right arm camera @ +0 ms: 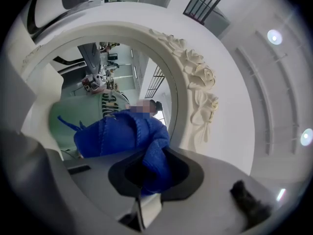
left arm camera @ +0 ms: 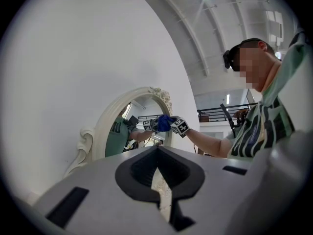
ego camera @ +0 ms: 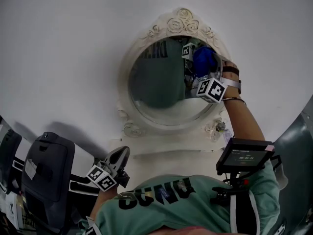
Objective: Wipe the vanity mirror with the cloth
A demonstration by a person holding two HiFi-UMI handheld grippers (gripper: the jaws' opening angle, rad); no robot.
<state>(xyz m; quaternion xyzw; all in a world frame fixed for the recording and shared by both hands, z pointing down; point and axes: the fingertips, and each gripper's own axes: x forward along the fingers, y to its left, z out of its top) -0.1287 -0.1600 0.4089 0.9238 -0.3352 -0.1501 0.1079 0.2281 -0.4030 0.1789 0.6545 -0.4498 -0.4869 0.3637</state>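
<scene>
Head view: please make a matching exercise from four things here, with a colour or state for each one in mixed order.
Things:
1. cloth
2. left gripper
3. right gripper
4. mirror frame

States:
a. white, with carved roses
b. blue
c. shut, empty, held low
d. shut on the cloth, raised

Pairs: 1-b, 2-c, 3-d, 4-a
</scene>
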